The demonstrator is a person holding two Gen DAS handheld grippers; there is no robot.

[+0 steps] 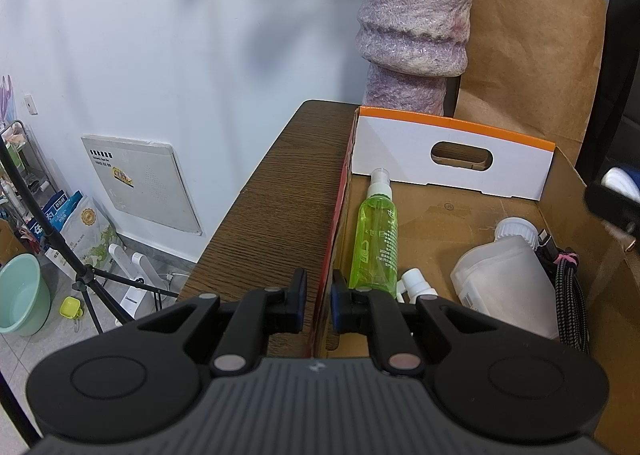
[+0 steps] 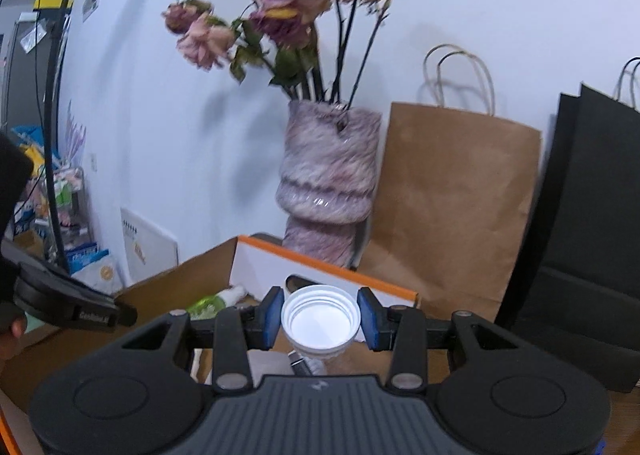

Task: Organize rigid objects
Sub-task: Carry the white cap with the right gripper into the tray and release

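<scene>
An open cardboard box (image 1: pixel 452 159) sits on a wooden table (image 1: pixel 276 215). Inside it lie a green spray bottle (image 1: pixel 374 239), a translucent white jug (image 1: pixel 504 275), a small white spray nozzle (image 1: pixel 416 287) and a braided cable (image 1: pixel 568 291). My left gripper (image 1: pixel 320 295) is shut on the box's red-edged left wall, one finger outside and one inside. In the right wrist view, my right gripper (image 2: pixel 320 317) is shut on a white round ribbed cap (image 2: pixel 320 331). The cap's hollow side faces the camera, and it hangs above the box (image 2: pixel 168 287).
A mottled purple vase (image 2: pixel 328 183) of dried roses stands behind the box, with a brown paper bag (image 2: pixel 452 195) and a black bag (image 2: pixel 592 215) to its right. Left of the table, the floor holds a tripod (image 1: pixel 80 275), a green basin (image 1: pixel 20 295) and bags.
</scene>
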